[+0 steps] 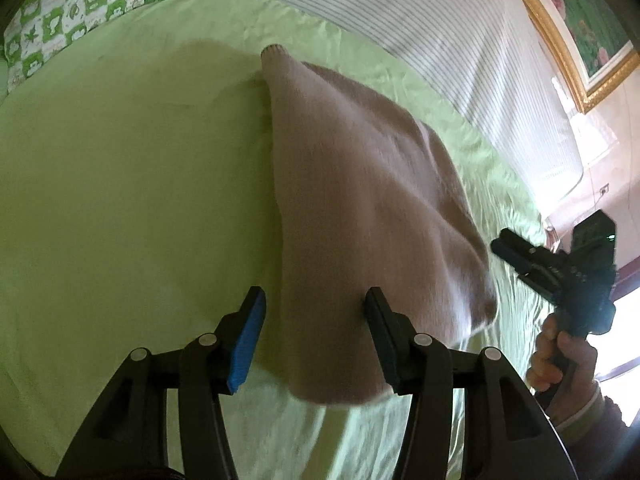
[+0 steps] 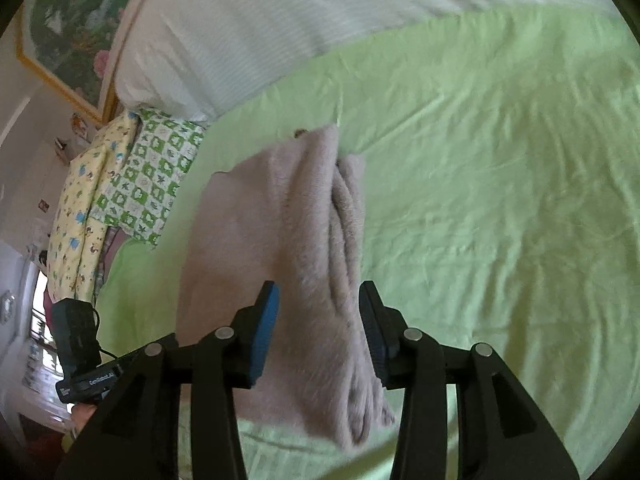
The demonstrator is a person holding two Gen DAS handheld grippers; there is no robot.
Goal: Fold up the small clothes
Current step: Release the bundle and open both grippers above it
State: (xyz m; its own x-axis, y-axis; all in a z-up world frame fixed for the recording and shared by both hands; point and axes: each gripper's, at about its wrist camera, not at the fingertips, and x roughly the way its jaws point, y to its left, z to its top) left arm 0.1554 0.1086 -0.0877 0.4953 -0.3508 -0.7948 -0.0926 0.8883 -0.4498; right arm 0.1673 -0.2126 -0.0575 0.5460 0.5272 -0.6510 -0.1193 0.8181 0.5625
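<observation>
Both tongs released over a folded sweater

Left gripper [image 1: 314, 334] and right gripper [image 2: 319, 328] hang with jaws spread, gripping nothing, apparently poised over the near end for a further fold. Between them the pinkish sweater [image 1: 360, 200] lies folded lengthwise mid-way across the green bedsheet [image 1: 120, 180], its far end pointing toward the striped quilt [image 1: 420, 20] and checked pillow [image 2: 148, 184].

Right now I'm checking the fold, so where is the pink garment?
The pink garment lies on the green bedsheet, centre in both wrist views, stretching from between each open gripper's fingers toward the striped bedding.
</observation>
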